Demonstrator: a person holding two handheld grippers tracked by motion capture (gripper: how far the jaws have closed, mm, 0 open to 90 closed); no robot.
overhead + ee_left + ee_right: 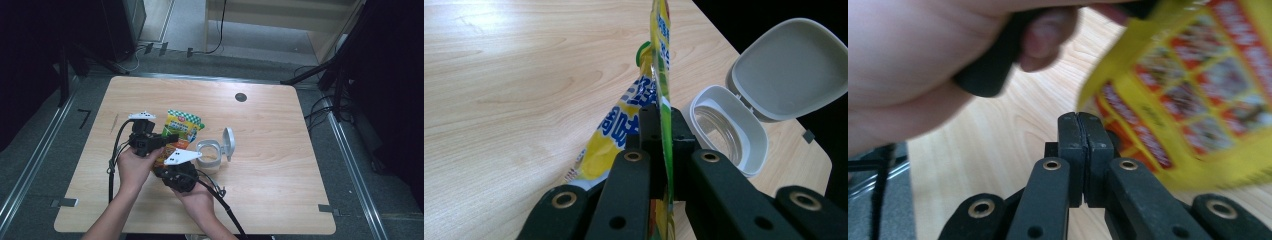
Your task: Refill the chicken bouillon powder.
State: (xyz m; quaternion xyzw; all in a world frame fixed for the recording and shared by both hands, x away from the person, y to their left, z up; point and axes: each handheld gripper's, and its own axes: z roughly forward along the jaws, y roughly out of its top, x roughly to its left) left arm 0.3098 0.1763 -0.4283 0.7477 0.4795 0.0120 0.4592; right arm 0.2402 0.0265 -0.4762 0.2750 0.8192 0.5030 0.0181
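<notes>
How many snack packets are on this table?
1 that I can tell: a yellow-green packet left of the open white container, pinched on edge in the left claw. Another could lie hidden beneath the hands.

A black "7" [84, 118] is marked on the floor at nine o'clock of the counter [280, 150]; the snack packet's [616, 132] blue characters are too blurred to read.

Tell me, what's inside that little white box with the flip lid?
The white box stands open, lid tipped back. Inside shows a clear, ridged lining; nothing else is visible. Its near part is hidden by the left tongs.
</notes>
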